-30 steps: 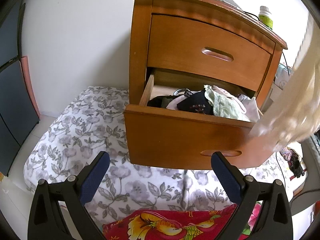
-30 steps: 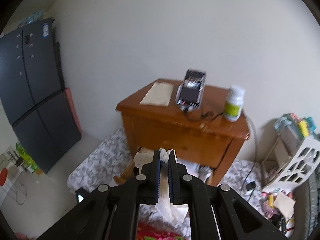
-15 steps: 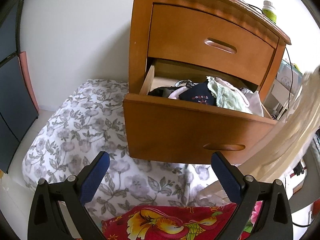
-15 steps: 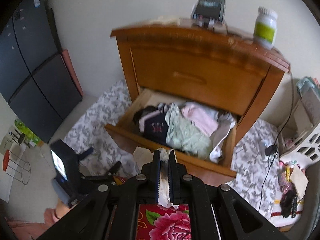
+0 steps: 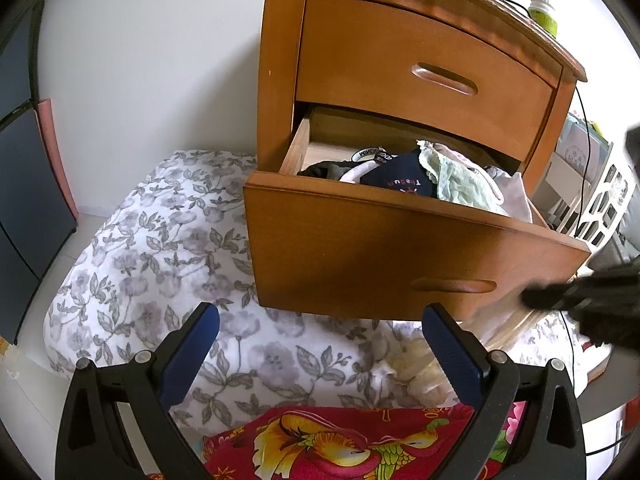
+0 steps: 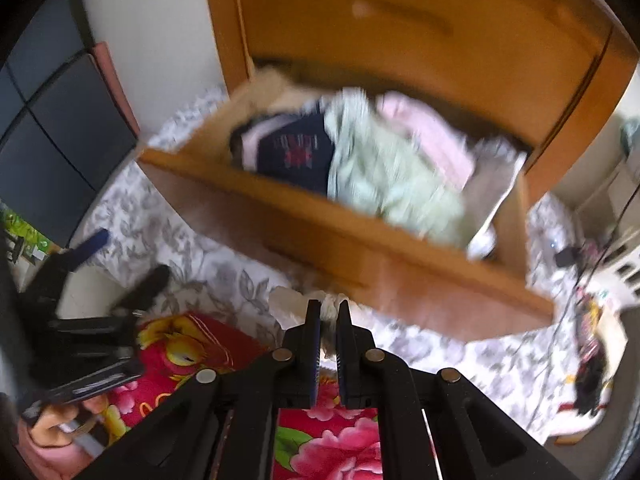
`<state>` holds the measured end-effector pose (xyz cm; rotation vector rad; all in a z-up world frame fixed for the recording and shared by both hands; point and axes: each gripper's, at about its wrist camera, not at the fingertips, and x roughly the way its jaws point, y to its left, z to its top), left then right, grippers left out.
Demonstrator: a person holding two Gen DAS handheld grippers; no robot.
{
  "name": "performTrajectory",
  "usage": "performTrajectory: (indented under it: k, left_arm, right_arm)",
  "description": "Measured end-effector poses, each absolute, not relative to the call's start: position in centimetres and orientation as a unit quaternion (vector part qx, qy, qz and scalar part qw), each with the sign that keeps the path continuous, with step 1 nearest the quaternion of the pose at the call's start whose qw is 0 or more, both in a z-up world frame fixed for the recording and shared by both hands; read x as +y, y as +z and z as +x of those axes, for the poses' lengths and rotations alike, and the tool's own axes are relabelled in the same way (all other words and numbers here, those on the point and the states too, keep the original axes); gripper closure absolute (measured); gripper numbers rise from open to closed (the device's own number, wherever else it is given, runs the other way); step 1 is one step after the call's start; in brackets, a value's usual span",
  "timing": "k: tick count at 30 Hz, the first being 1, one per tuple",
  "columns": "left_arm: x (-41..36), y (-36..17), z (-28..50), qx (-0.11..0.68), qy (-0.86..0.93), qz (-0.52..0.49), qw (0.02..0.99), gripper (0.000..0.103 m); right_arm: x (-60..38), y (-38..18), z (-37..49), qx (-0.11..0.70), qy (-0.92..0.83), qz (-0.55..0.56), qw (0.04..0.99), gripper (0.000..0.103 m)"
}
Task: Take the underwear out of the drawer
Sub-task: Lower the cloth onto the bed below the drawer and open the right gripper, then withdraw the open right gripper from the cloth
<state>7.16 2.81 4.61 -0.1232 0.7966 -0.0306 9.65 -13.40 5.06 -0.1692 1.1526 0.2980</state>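
The wooden nightstand's lower drawer (image 5: 400, 248) stands pulled out, holding navy underwear (image 5: 400, 178), a pale green piece (image 5: 460, 184) and pink ones. My left gripper (image 5: 320, 320) hangs open and empty below the drawer front. My right gripper (image 6: 328, 312) is shut on a cream underwear piece (image 6: 294, 300), low in front of the drawer (image 6: 360, 240). In the left wrist view that cream piece (image 5: 412, 368) lies bunched on the floral bedding, and the right gripper (image 5: 580, 304) shows as a dark blur at the right. The right wrist view is motion-blurred.
Grey floral bedding (image 5: 160, 248) spreads under and left of the nightstand. A red flowered cloth (image 5: 340, 444) lies nearest me. The upper drawer (image 5: 432, 68) is closed, with a bottle (image 5: 542, 8) on top. A dark cabinet (image 5: 20, 160) stands at left, a white rack (image 5: 600, 208) at right.
My right gripper has swung down from above the nightstand to just in front of the drawer, carrying the cream piece, which now touches the bedding. The left gripper has barely moved.
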Motion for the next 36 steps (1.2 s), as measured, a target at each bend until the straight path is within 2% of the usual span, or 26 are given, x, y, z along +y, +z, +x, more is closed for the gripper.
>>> performTrajectory:
  k: [11,20,25,27,29,31,36]
  left_arm:
    - [2.7,3.9,7.5,0.399,-0.014,-0.057,0.915,0.002]
    - [2.6,3.6,7.6,0.406,-0.016,-0.052,0.912,0.002]
    - [2.7,3.4,7.6,0.410,-0.014,-0.051,0.911,0.002]
    - [2.8,3.3,7.7,0.412,-0.012,-0.052,0.910,0.002]
    - [2.8,3.3,7.7,0.413,-0.010,-0.052,0.909,0.002]
    - [2.8,3.3,7.7,0.413,-0.009,-0.051,0.909,0.002]
    - [2.8,3.3,7.7,0.414,-0.008,-0.048,0.909,0.002]
  right_arm:
    - [-14.8,-1.9,11.0,0.597,0.106,-0.044,0.794,0.095]
    - [-14.9,-5.0,11.4,0.621,0.094,-0.033,0.778,0.094]
    - [-14.9,-4.7,11.2,0.618,0.099,-0.034,0.779,0.094]
    - [-14.9,-4.4,11.1,0.616,0.100,-0.037,0.780,0.088]
    - [-14.9,-4.0,11.0,0.612,0.099,-0.041,0.783,0.066]
    - [-14.9,-3.6,10.8,0.606,0.097,-0.045,0.788,0.052]
    - [-15.2,-2.2,10.2,0.593,0.102,-0.044,0.798,0.047]
